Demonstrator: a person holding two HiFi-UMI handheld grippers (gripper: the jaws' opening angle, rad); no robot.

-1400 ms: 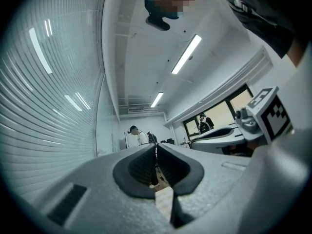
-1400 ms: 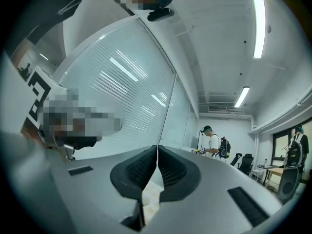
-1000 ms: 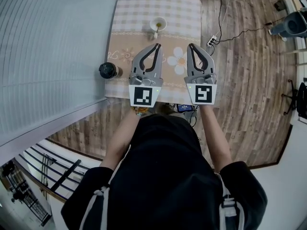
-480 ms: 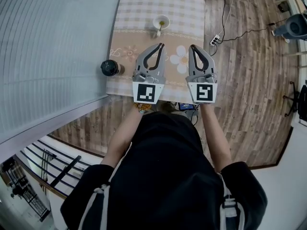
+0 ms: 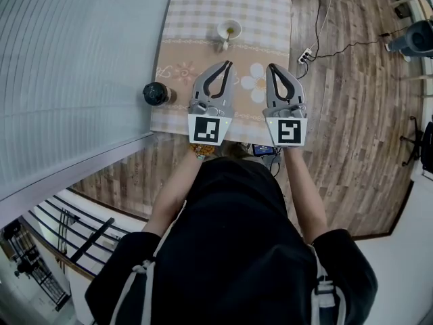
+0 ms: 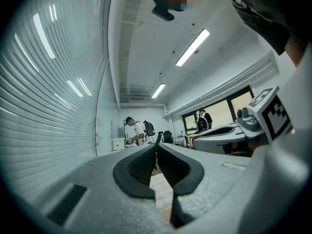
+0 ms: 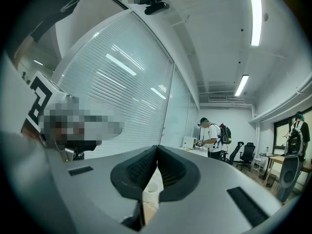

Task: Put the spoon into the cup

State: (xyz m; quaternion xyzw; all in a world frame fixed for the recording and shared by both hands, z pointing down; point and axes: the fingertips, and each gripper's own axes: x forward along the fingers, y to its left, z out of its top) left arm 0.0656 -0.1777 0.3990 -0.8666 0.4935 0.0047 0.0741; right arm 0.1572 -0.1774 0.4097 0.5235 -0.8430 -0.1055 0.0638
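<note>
Left gripper [image 5: 227,64] and right gripper [image 5: 271,66], each with jaws pressed together on nothing, hover side by side over the table's [image 5: 270,15] near half, apparently poised to approach the cup [image 5: 229,29] at 12 o'clock, the spoon [image 5: 222,45] lying at its 7 o'clock.
</note>
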